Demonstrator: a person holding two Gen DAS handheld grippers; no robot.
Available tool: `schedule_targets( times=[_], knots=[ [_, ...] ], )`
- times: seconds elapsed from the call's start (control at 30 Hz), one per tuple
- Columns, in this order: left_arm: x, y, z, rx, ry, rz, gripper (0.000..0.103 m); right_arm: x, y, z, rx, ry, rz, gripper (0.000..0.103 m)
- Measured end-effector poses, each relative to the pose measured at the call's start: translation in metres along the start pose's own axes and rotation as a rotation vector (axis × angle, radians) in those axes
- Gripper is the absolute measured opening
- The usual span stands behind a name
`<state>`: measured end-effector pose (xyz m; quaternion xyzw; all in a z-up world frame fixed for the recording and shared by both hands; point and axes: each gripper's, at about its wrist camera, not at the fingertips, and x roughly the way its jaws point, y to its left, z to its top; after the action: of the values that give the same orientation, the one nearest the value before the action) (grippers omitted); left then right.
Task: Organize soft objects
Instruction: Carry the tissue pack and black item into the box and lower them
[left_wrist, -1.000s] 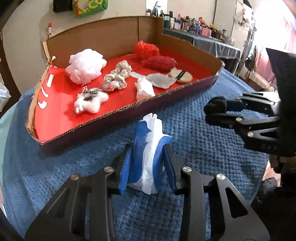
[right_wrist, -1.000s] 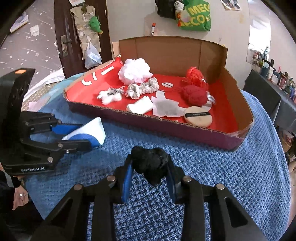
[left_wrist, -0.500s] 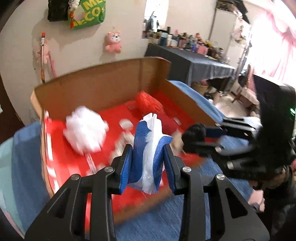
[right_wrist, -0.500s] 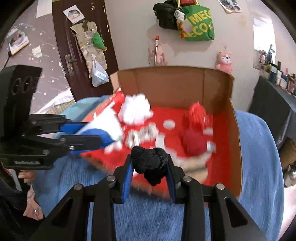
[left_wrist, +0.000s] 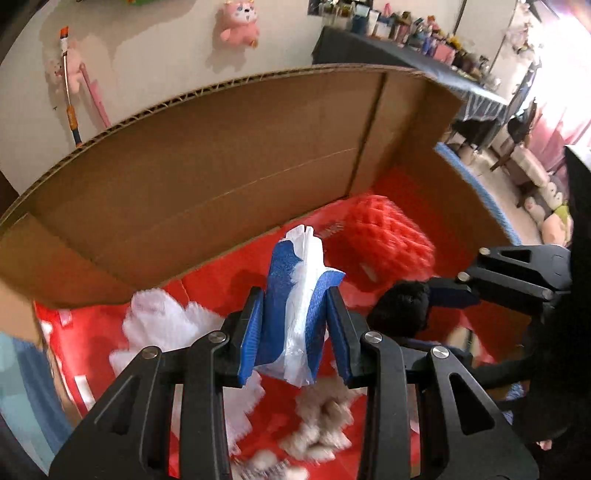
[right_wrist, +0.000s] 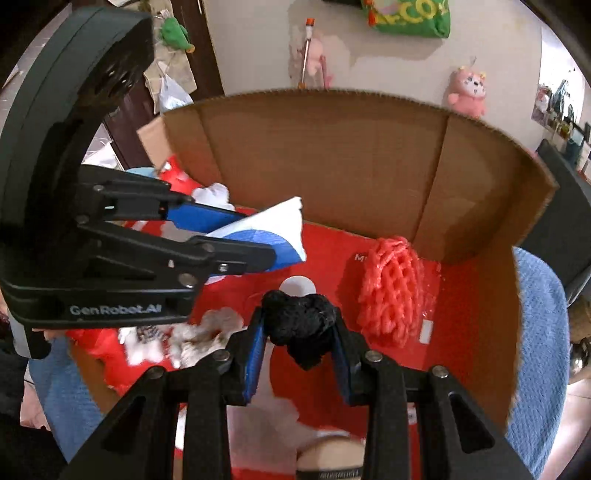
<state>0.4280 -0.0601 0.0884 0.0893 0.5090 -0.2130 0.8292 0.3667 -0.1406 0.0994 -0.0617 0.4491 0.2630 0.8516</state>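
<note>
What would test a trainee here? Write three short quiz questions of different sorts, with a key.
1. True or false: the left hand-held gripper is shut on a blue and white packet.
2. What does the right hand-held gripper hold: A) black fuzzy ball, B) red mesh sponge, C) pink plush?
3. Fill in: both grippers hang over the cardboard ____.

Key: 1 true; 2 A; 3 box.

Blue-white packet (left_wrist: 299, 314), black pompom (right_wrist: 299, 325), red mesh puff (right_wrist: 391, 291), seemingly red-lined box (right_wrist: 332, 155).
</note>
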Motion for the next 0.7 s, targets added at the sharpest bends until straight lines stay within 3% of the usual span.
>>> schedule_targets(
  times=[0.33, 0.7],
  knots=[
    [0.030, 0.006, 0.014, -0.087, 0.052, -0.005, 0.032, 0.027, -0.009, 0.010, 0.015, 0.059, 0.016, 0.035],
    [0.040, 0.015, 0.011, -0.103, 0.061, 0.023, 0.032, 0.047, -0.015, 0.009, 0.040, 0.098, 0.020, 0.036]
  ],
)
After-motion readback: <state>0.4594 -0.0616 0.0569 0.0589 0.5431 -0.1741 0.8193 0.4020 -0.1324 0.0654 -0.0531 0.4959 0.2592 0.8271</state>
